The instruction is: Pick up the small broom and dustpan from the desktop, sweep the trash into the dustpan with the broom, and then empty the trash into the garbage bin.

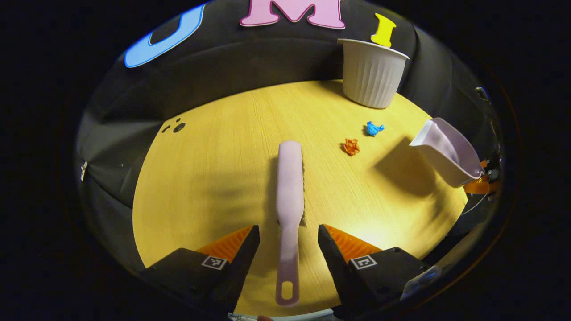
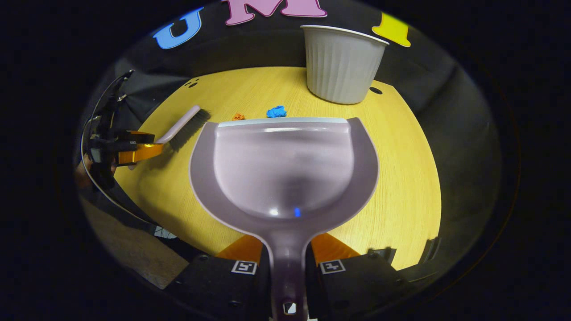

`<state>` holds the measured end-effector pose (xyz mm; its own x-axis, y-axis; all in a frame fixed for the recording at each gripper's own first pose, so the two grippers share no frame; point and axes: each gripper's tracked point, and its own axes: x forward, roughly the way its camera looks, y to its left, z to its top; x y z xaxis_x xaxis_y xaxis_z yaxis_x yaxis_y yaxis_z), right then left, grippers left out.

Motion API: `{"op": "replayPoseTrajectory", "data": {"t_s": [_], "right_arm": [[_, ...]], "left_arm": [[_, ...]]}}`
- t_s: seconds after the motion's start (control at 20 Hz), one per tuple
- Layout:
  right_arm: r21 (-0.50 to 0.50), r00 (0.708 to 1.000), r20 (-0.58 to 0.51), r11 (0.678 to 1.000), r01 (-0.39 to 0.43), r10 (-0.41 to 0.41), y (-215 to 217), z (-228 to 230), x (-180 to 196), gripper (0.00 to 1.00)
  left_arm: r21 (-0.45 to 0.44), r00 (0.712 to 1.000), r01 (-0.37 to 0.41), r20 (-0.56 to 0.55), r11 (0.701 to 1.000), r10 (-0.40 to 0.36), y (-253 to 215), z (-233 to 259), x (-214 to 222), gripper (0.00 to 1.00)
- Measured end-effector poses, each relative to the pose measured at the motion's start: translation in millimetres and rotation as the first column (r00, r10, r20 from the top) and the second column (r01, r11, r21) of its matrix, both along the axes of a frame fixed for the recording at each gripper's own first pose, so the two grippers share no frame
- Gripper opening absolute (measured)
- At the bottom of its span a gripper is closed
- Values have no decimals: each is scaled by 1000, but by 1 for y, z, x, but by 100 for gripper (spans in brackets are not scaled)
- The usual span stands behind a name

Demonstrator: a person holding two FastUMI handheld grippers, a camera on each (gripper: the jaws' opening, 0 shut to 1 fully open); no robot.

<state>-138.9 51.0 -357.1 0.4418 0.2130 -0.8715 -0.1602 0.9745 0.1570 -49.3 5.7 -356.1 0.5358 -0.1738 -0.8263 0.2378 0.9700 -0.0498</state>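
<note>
On the desktop [image 1: 214, 178] the broom [image 1: 289, 187] lies ungrasped between the spread left gripper [image 1: 288, 243], while the dustpan [image 2: 285, 165] is already pinched by the right gripper [image 2: 285, 263]; sweeping and emptying into the bin [image 2: 341, 62] are left.

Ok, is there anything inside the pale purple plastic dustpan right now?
Nothing visible: the pale purple plastic dustpan looks bare in the right gripper view. The crumpled blue scrap and the crumpled orange scrap lie on the table beyond its front lip, partly hidden by it.

Round wood-grain table [image 1: 214, 178]; dark holes [image 1: 176, 127], perhaps grommets.
</note>
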Motion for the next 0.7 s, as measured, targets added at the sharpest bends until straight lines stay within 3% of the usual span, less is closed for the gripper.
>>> {"op": "replayPoseTrajectory", "data": {"t_s": [0.35, 0.5, 0.65, 0.7], "right_arm": [[-9, 1000, -10, 1000, 25, -25, -6, 4, -14, 36], [-20, 1000, -6, 1000, -19, 19, -3, 8, -16, 36], [-39, 995, -7, 995, -97, 96, 2, 11, -13, 36], [-49, 991, -17, 990, -131, 130, 3, 11, -12, 31]], "left_arm": [[6, 996, 27, -91, 1000, -26, -7, -35, 7, 79], [-28, 995, 22, -98, 999, -25, -13, -43, 11, 60], [-32, 996, 19, -81, 999, -21, -13, -44, 21, 49], [-12, 997, 16, -74, 1000, -17, -8, -42, 24, 36]]}}
